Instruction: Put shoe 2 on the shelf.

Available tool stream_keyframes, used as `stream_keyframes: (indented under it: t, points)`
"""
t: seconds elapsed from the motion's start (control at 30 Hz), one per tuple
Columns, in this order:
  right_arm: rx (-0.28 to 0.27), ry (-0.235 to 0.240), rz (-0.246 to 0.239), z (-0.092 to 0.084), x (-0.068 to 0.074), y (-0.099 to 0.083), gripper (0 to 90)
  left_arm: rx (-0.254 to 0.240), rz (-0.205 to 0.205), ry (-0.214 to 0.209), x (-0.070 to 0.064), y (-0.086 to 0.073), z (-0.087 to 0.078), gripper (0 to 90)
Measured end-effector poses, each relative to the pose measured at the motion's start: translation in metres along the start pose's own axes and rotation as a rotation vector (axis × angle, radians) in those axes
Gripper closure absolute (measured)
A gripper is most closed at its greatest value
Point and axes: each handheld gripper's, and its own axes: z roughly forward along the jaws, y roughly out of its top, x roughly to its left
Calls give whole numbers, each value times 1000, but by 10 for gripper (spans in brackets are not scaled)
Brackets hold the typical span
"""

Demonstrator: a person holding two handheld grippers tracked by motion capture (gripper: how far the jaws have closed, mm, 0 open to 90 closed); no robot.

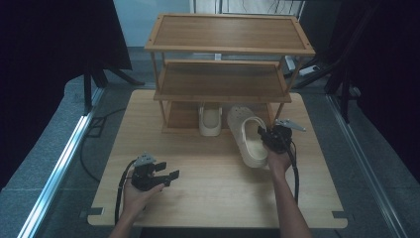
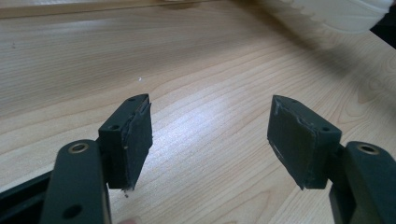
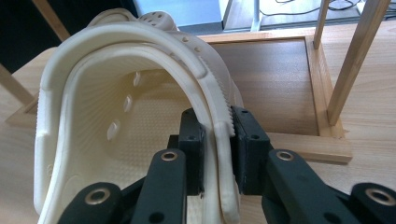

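Observation:
A cream clog [image 1: 249, 135] lies on the table in front of the wooden shoe rack [image 1: 228, 49], toe toward the rack. My right gripper [image 1: 268, 137] is shut on the clog's side wall near the heel; in the right gripper view the cream clog [image 3: 116, 116] has its rim pinched between my right gripper [image 3: 218, 151] pads. A second cream clog [image 1: 210, 119] sits on the rack's bottom shelf. My left gripper [image 1: 167, 173] rests at the table's front left, open and holding nothing. In the left gripper view, bare wood shows between my left gripper [image 2: 210, 140] pads.
The rack has three wooden shelves; the top shelf and the middle shelf [image 1: 220, 82] hold nothing. Thin rack posts [image 3: 352, 56] stand just right of the held clog. The wooden table [image 1: 213, 198] is ringed by grey floor and dark stands.

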Motion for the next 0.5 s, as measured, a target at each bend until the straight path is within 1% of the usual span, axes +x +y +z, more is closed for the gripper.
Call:
stream_keyframes:
  t: [0.13, 0.23, 0.33, 0.4, 0.47, 0.5]
  points:
    - [-5, -13, 15, 8, 3, 0, 759, 1, 2, -2, -1, 0, 0, 311]
    - [-14, -31, 5, 15, 7, 2, 759, 1, 2, -3, -1, 0, 0, 311]
    - [-20, -36, 14, 21, 11, 5, 759, 0, 0, -4, -1, 0, 0, 311]
    - [-34, -45, 16, 25, 13, 5, 759, -5, 1, -8, 0, 0, 0, 311]
    - [-26, -61, 23, 32, 16, 5, 758, -8, 2, -9, 0, 1, -1, 311]
    - [-26, -61, 23, 32, 16, 5, 758, -9, 1, -9, 0, 1, -2, 311]
